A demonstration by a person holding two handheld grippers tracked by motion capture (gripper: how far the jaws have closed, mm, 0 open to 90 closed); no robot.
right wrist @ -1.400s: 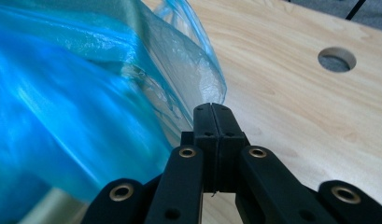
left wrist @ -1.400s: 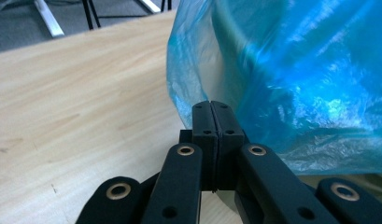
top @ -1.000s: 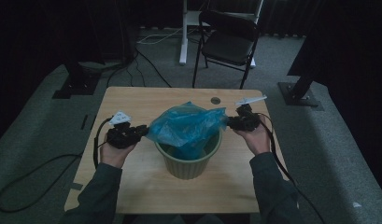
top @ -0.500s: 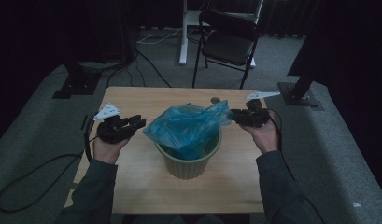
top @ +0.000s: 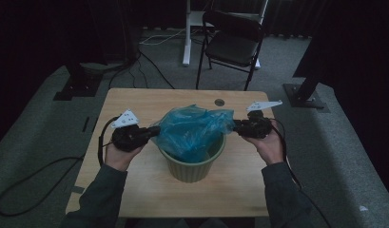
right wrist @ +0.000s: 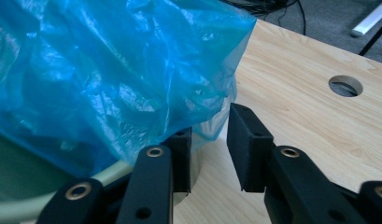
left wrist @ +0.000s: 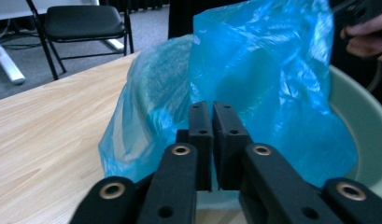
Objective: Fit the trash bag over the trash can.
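A pale green bin [top: 192, 166] stands mid-table with a blue plastic bag [top: 192, 130] bunched in its mouth. My left gripper [top: 155, 130] is at the bag's left edge. Its jaws have just closed; in the left gripper view the pads [left wrist: 200, 126] stand together against the blue film [left wrist: 263, 84], pinching its edge. My right gripper [top: 235, 126] is at the bag's right edge. Its jaws [right wrist: 209, 123] have just been closing but stand apart. The film [right wrist: 109, 70] drapes over the left pad, and bare wood shows through the gap.
The wooden table [top: 149, 102] has a round cable hole [top: 219, 102] behind the bin, close to the right gripper [right wrist: 345, 86]. A black folding chair [top: 232, 45] stands beyond the far edge. Cables trail over the grey floor at the left [top: 35, 185].
Both grippers came inward from their wider positions to the bag's two edges. The left jaws, open half a second ago, are now shut at the film. The bag's top is spread wider.
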